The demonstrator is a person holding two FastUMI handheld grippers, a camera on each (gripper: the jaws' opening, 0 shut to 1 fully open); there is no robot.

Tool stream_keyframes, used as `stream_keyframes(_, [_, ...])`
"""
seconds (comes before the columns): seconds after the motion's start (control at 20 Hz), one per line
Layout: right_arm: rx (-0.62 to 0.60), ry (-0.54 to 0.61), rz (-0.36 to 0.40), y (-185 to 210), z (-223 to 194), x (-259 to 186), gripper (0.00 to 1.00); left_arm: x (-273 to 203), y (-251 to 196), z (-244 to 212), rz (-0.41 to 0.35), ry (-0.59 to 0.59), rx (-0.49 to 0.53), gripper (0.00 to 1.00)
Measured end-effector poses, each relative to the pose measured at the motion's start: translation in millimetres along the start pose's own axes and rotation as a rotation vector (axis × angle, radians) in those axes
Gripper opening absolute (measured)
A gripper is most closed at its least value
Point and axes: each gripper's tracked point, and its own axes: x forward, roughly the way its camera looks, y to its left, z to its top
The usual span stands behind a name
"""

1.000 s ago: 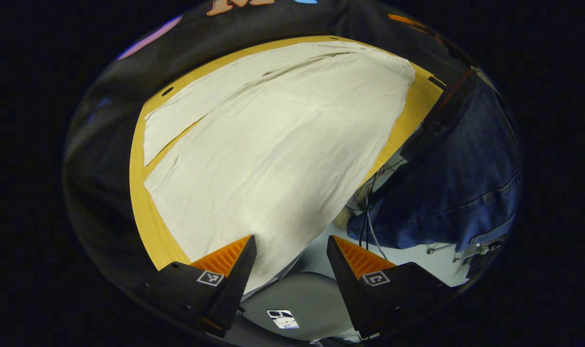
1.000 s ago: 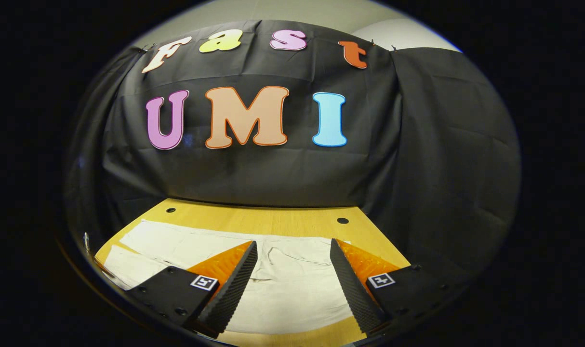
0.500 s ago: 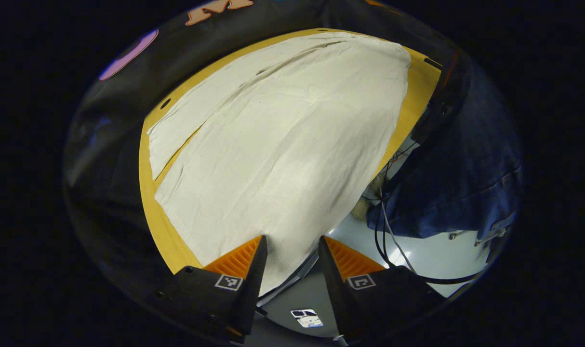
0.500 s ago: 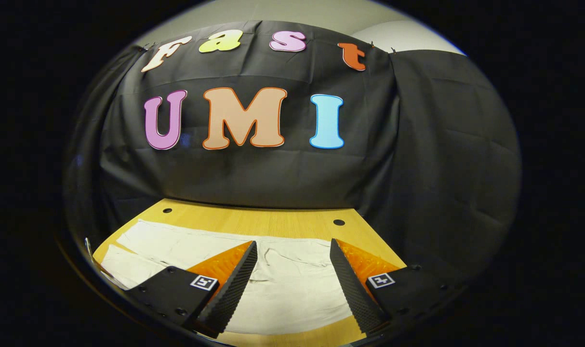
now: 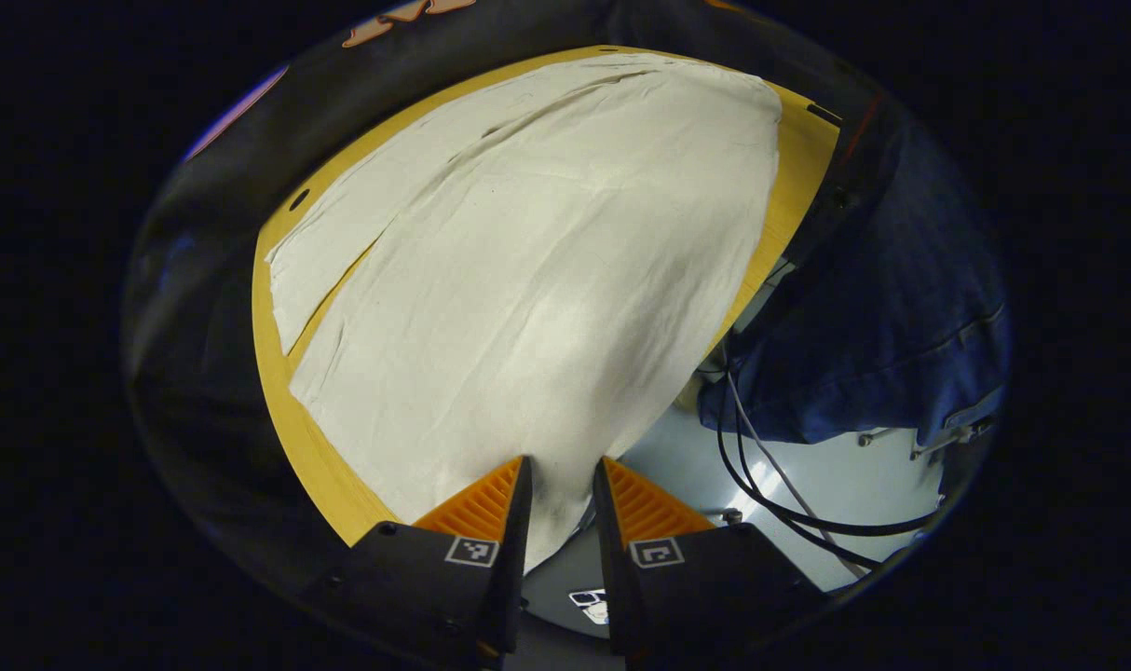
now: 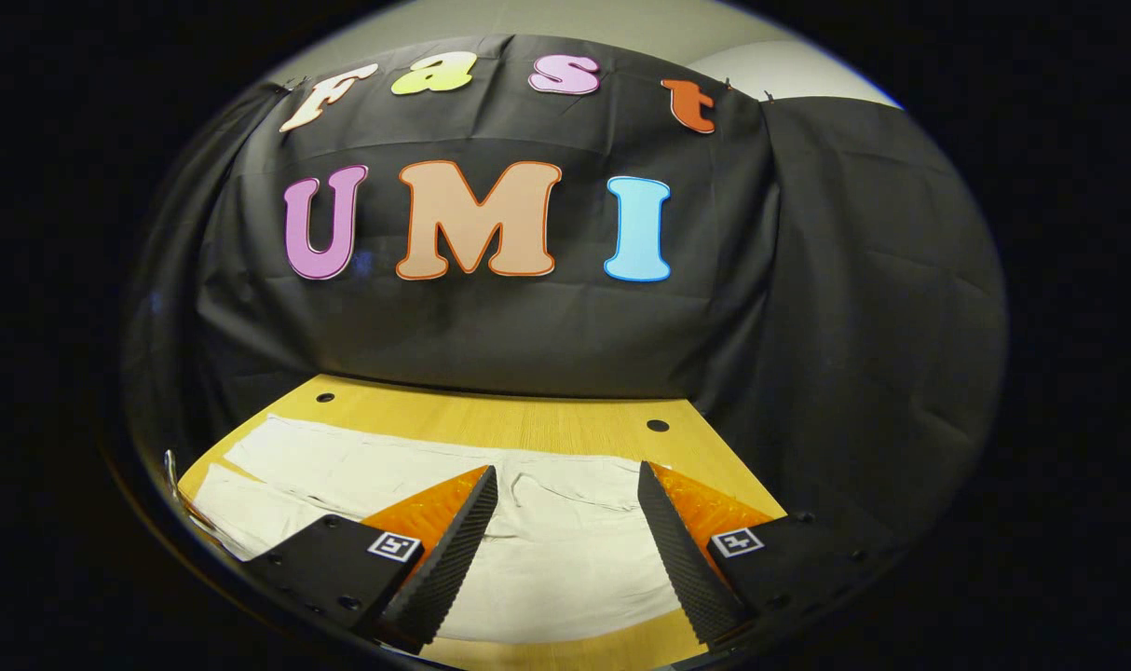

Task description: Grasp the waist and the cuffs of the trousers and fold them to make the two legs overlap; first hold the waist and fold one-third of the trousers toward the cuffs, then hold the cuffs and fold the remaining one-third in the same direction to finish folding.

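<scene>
Left gripper view: left claw (image 5: 562,485) pinching trousers (image 5: 528,270) edge; right claw (image 6: 565,522) agape

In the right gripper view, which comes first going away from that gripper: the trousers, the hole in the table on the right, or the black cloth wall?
1. Trousers, lying between and just beyond the right gripper fingers.
2. Table hole, farther off, to the right.
3. Black cloth wall, at the table's far edge.
</scene>
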Motion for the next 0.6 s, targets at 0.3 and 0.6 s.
stream_keyframes(0.3, [0.001, 0.012, 0.009, -2, -5, 4, 0.97, -2, 0, 2, -0.071, 0.049, -0.006, 0.03])
stream_keyframes(0.6, [-0.11, 0.066, 0.085, 5, -28, 14, 0.98, -1, 1, 5, -0.164, 0.089, -0.023, 0.0])
